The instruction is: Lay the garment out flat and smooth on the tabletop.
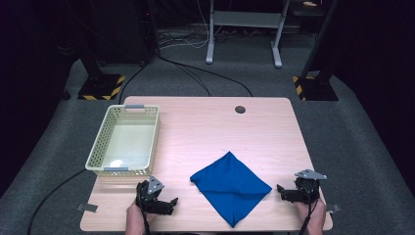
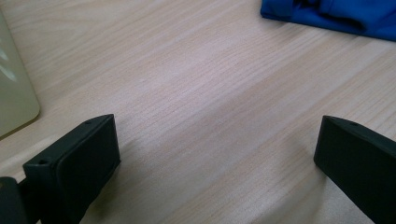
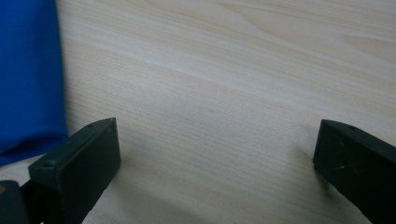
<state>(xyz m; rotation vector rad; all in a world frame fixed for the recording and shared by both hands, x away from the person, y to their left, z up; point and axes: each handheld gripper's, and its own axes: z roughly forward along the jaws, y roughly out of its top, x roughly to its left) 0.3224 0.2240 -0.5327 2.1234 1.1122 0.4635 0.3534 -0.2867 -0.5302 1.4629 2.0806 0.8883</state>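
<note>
Lying flat on the worktop [image 1: 205,127], near its front edge: the blue cloth [image 1: 230,188], folded into a rough diamond, midway between both pairs of tongs. Resting low at either side, well apart from the fabric: left tongs [image 1: 166,203] and right tongs [image 1: 286,193], each standing wide with nothing but bare wood between the jaws, as seen in the left gripper view and the right gripper view. Sitting at the back left, apart from everything else: the cream basket [image 1: 98,156], empty.

Judging the risks from here:
- Pinching a single layer. Closing on the top fold alone would likely be letting the cloth unfold and droop on lifting.
- Scraping the wood. Coming in too flat toward a corner could be pushing the fabric ahead instead of getting a jaw under it, bunching the tidy shape.
- Pulling unevenly. Lifting one side before the other may be dragging the cloth off the near edge, lying close behind it.
- Snagging on the basket rim, if carrying the cloth there too low.
</note>
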